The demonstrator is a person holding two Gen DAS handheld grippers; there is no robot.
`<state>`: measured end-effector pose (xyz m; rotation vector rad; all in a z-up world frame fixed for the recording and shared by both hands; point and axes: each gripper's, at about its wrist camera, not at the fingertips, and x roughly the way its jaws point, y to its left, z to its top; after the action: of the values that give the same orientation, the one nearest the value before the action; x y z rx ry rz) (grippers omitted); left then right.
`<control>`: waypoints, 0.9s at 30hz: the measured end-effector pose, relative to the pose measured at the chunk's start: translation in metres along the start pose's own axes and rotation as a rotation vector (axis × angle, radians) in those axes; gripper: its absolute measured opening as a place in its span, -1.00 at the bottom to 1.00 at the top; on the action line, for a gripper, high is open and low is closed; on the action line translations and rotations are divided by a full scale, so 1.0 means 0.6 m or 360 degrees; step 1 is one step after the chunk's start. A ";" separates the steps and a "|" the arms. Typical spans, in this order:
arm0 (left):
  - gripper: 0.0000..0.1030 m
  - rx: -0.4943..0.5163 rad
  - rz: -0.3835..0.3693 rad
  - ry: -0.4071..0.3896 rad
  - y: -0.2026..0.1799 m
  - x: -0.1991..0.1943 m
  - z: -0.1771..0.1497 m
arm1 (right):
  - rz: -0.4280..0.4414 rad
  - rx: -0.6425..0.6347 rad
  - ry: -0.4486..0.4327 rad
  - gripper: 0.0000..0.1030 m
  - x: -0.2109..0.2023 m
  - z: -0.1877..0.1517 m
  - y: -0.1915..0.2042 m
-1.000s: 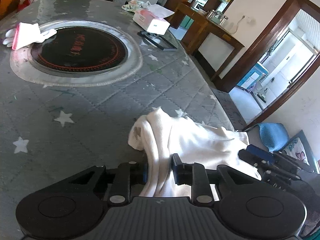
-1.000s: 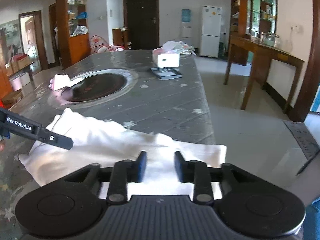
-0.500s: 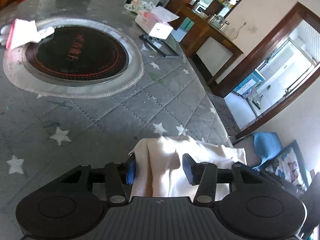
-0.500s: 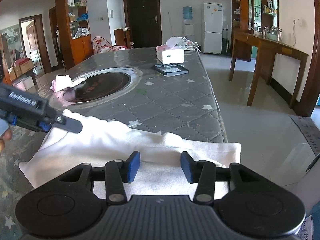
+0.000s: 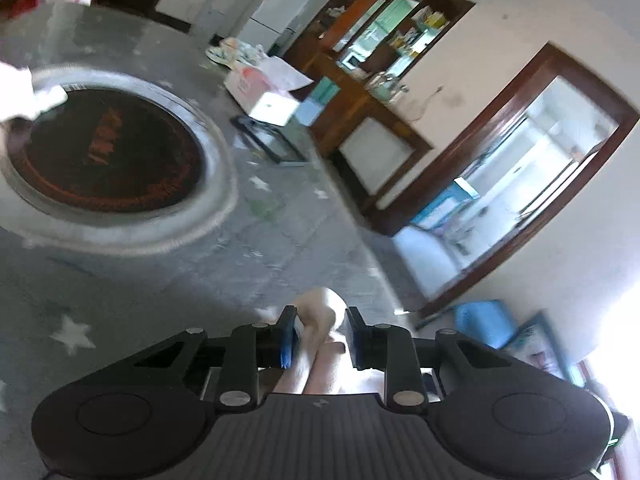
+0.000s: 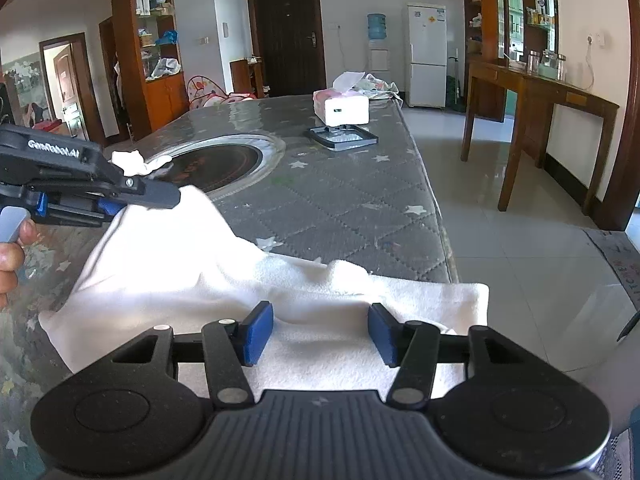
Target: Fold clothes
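— At the near edge of the desk [image 6: 344, 200], where does the white garment [image 6: 168, 264] lie?

— It is spread across the near left part of the grey star-patterned cover, with its right end hanging past the desk's near right corner over the tiled floor [image 6: 520, 248].

— And the left gripper [image 5: 318, 334]?

— Its jaws stand narrow, pinched on a bunched fold of the garment and lifting that corner into a peak above the cover. From the right wrist view it [image 6: 160, 196] shows at far left, with a person's fingers [image 6: 16, 240] on its handle.

— The right gripper [image 6: 320, 332]?

— Its jaws stand wide apart, low over the garment's near edge; cloth lies between them, ungripped.

— Farther back?

— A round dark hotplate [image 6: 212, 166], a tissue box [image 6: 340, 108] and a black tray [image 6: 342, 136] just in front of the box.
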<state>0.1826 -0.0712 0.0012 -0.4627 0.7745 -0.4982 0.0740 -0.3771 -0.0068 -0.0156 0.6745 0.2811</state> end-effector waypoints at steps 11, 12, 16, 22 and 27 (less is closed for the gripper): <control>-0.47 0.0136 0.0273 -0.0088 -0.018 -0.023 0.002 | -0.0014 0.0006 -0.0028 0.08 0.004 0.015 -0.002; -0.47 0.0155 0.0251 -0.0085 -0.025 -0.024 0.001 | -0.0016 0.0009 -0.0030 0.08 0.005 0.017 -0.003; -0.47 0.0247 0.0115 -0.0010 -0.052 -0.014 -0.009 | -0.0041 0.0017 -0.0019 0.13 0.017 0.021 -0.006; -0.49 0.0354 0.0077 0.0108 -0.080 0.029 -0.031 | -0.0085 0.0027 0.0022 0.29 0.039 0.018 -0.008; -0.51 0.0331 0.0127 0.0168 -0.069 0.058 -0.042 | -0.0095 0.0040 0.0003 0.41 0.032 0.020 -0.011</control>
<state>0.1747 -0.1293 -0.0103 -0.2132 0.8293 -0.5255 0.0972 -0.3773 -0.0096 -0.0123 0.6780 0.2150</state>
